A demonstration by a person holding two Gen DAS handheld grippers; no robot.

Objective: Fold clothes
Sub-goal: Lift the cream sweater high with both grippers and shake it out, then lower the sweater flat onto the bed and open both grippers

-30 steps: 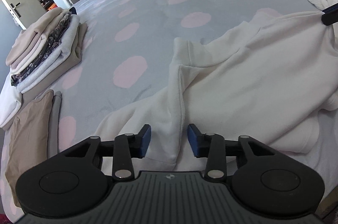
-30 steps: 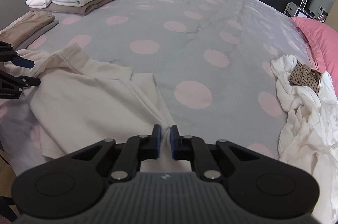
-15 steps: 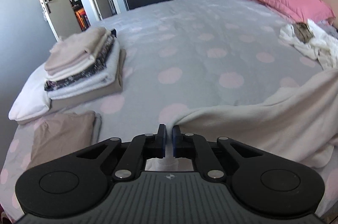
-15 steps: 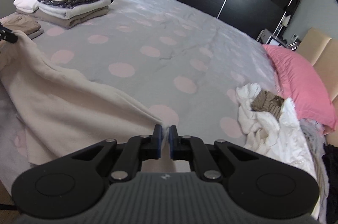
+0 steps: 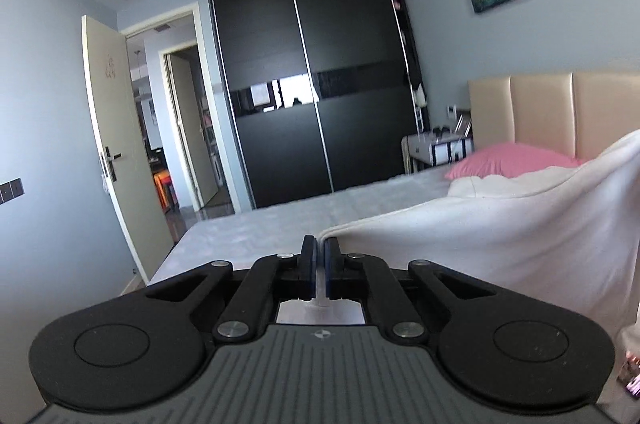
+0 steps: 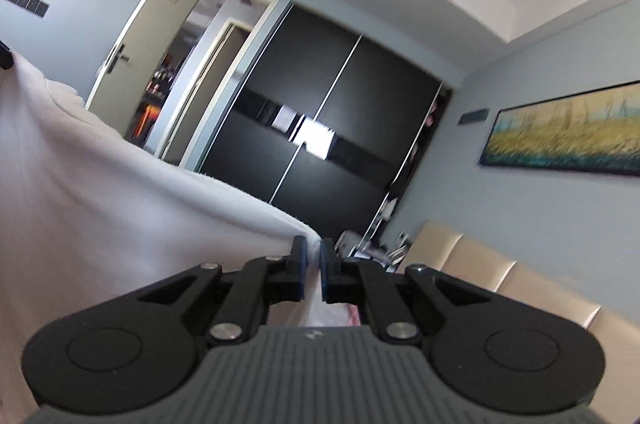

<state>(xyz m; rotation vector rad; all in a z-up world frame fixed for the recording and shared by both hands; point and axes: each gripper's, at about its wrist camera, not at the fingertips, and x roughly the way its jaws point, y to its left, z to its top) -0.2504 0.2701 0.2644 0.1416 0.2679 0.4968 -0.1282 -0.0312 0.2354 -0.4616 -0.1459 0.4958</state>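
Observation:
A cream-white garment [image 5: 500, 236] hangs stretched in the air between my two grippers. My left gripper [image 5: 319, 252] is shut on one corner of it, and the cloth runs off to the right. My right gripper [image 6: 313, 256] is shut on another corner, and the garment [image 6: 100, 191] spreads to the left, where a tip of the left gripper shows at the frame edge. The lower part of the garment is hidden below both views.
The bed with its grey spotted cover [image 5: 256, 228] lies below and ahead. A pink pillow [image 5: 516, 163] and a beige headboard [image 5: 560, 111] are to the right. A black sliding wardrobe [image 5: 312, 91] and an open door [image 5: 112, 127] stand beyond.
Both grippers have lifted high with the garment, which has come off the bed and now hangs taut. One second ago the left gripper was open; it closed on the cloth.

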